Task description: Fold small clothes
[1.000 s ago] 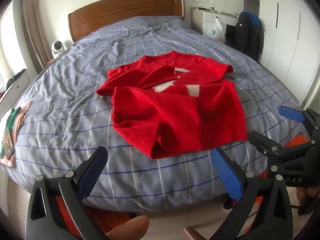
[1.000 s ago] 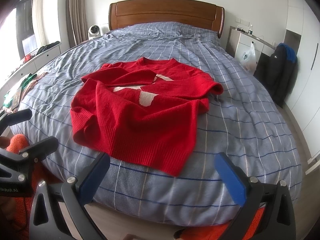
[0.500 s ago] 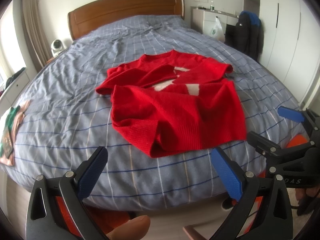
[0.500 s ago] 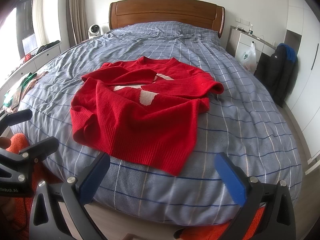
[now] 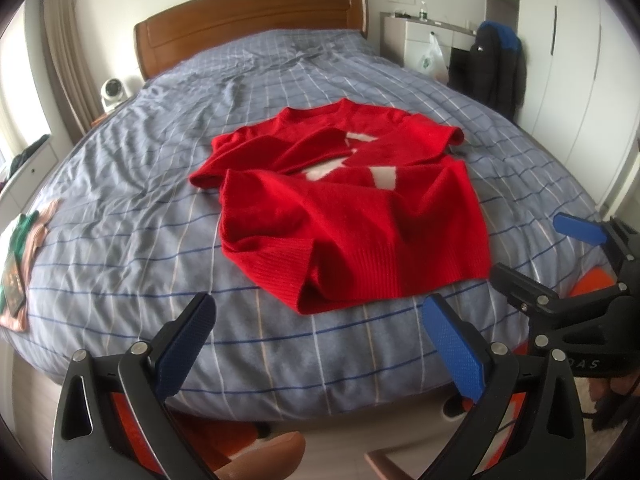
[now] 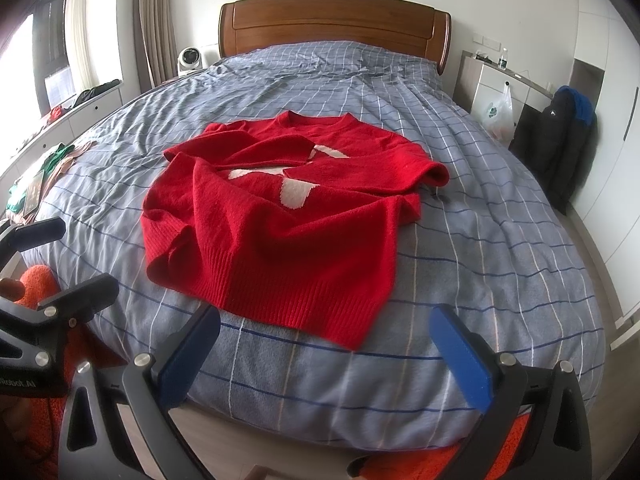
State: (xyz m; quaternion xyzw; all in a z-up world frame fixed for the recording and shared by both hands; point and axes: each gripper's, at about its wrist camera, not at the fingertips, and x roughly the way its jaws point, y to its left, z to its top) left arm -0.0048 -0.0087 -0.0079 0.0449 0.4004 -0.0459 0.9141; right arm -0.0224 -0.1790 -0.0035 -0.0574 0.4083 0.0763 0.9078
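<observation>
A red knit sweater (image 5: pixel 352 208) with a white pattern lies on the bed, both sleeves folded across its chest, hem toward me. It also shows in the right wrist view (image 6: pixel 280 220). My left gripper (image 5: pixel 320 344) is open and empty, held off the near edge of the bed, short of the hem. My right gripper (image 6: pixel 324 356) is open and empty, also at the near edge. The right gripper shows at the right of the left wrist view (image 5: pixel 568 256), and the left gripper at the left of the right wrist view (image 6: pixel 52 256).
The bed has a grey-blue checked cover (image 5: pixel 140 200) and a wooden headboard (image 6: pixel 332 20). A small pile of clothes (image 5: pixel 20 252) lies at the bed's left edge. A dark jacket (image 6: pixel 560 152) hangs by a white cabinet on the right. A white fan (image 6: pixel 188 60) stands by the headboard.
Both grippers have drifted slightly; the sweater sits a little higher in the views. Nothing was taken hold of or let go.
</observation>
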